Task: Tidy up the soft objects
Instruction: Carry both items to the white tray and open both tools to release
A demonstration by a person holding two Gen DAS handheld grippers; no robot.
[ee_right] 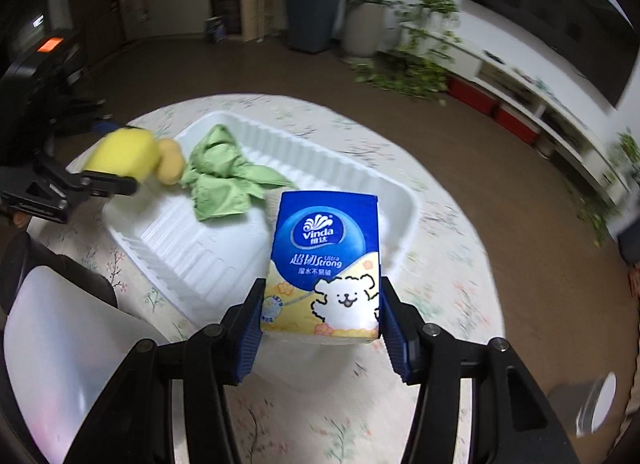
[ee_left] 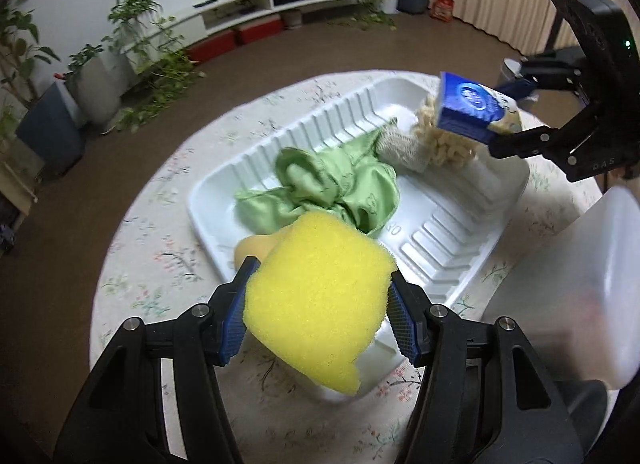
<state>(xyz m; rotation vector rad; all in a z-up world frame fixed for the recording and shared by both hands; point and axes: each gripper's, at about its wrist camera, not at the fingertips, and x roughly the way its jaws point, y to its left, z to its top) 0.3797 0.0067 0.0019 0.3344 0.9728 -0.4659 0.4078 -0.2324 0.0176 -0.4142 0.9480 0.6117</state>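
Brown flooring, potted plants and a long low white shelf unit ring a round worktop (ee_left: 168, 199) draped in a floral cloth, with a ribbed white tray (ee_left: 448, 248) at its middle. Inside the tray lie a crumpled green cloth (ee_left: 328, 187) near the centre, a pale knitted piece with cream chenille loops (ee_left: 436, 143) at the far right end, and a small tan rounded object (ee_left: 252, 250) at the near left corner. The left gripper (ee_left: 318, 314) pinches a yellow sponge (ee_left: 316, 296), its blue pads denting both sides, over the tray's near end. The right gripper (ee_right: 320, 324) clamps a blue-and-yellow tissue pack (ee_right: 324, 264) at its lower edges, held over the opposite end of the tray. The step in hand looks like setting both items down in the tray. To do it well, each should go to bare ribbed floor: the sponge just right of the tan object and clear of the green cloth, the pack onto the open stretch beside the chenille piece. Lowering until each item rests on the tray before letting go would stop the springy sponge bouncing out over the low rim.
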